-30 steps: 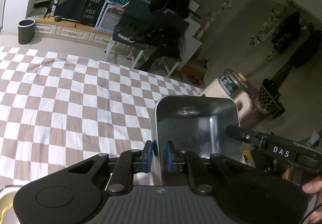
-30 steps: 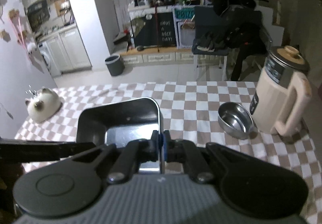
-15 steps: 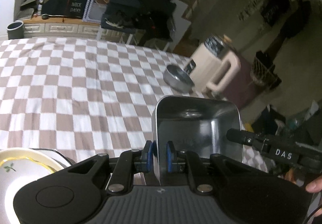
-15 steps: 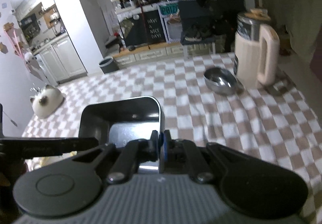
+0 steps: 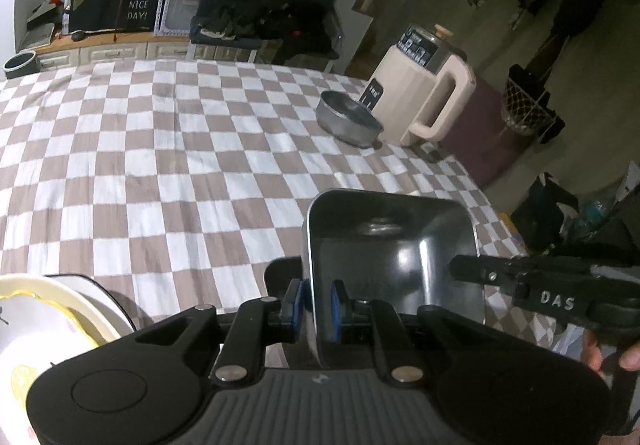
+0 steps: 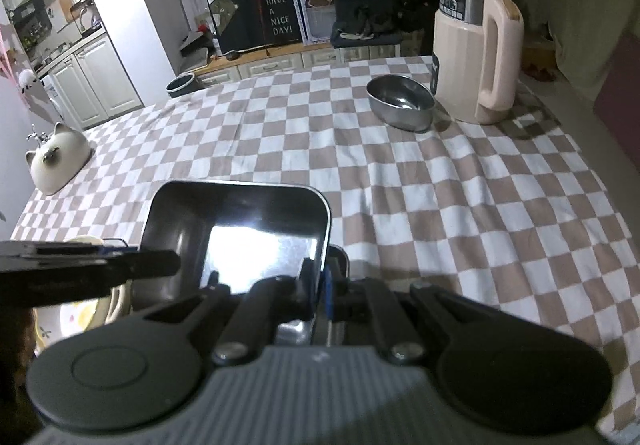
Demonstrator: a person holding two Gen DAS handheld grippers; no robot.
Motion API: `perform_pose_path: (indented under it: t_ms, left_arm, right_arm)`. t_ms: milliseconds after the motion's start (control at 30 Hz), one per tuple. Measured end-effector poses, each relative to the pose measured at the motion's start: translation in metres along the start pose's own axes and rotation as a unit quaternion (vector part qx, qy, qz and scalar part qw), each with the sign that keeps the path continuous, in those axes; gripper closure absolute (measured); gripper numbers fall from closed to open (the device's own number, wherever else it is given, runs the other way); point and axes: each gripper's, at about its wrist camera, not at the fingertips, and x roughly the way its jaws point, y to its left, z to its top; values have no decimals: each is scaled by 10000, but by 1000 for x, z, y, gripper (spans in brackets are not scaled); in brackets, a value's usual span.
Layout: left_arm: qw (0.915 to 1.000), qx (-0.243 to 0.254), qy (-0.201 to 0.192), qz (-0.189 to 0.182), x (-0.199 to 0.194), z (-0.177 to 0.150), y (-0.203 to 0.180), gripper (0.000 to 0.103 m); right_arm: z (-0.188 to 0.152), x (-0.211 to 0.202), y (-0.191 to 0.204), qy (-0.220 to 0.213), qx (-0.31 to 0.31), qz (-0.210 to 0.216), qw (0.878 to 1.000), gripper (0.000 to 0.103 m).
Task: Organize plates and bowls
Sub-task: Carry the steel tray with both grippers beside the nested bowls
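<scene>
Above the checked cloth [image 5: 168, 165], both tools grip 1 steel tray [image 5: 392, 245].

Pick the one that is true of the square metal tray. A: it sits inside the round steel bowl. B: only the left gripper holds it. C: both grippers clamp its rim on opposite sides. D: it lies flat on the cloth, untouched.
C: the left gripper pinches one wall of the square metal tray and the right gripper pinches the opposite one.
</scene>
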Motion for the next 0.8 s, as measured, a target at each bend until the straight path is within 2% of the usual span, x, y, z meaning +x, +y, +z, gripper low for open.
perform_pose_path:
  t_ms: [167, 367, 500, 667, 733, 800]
  left_arm:
    - [9997, -19, 228, 92, 14, -5, 1, 89]
    - [9993, 17, 296, 236, 24, -8, 2, 88]
    - [9990, 65, 350, 271, 30, -10, 1, 82]
    - [9978, 191, 475, 410, 39, -12, -1, 81]
    - [9977, 224, 489, 417, 41, -13, -1, 74]
    - [9976, 276, 471, 424, 41, -12, -3, 72]
  right_arm:
    - [-2, 1, -1, 57, -45, -1, 10000, 97]
    - [-1, 5, 2, 111, -131, -51, 9998, 96]
    - [0, 9, 3, 187, -207, -122, 9995, 96]
    - [1, 16, 5, 274, -325, -265, 9987, 96]
    - [1, 19, 7, 326, -366, -288, 9984, 96]
    - [2, 23, 8, 341, -399, -344, 9980, 96]
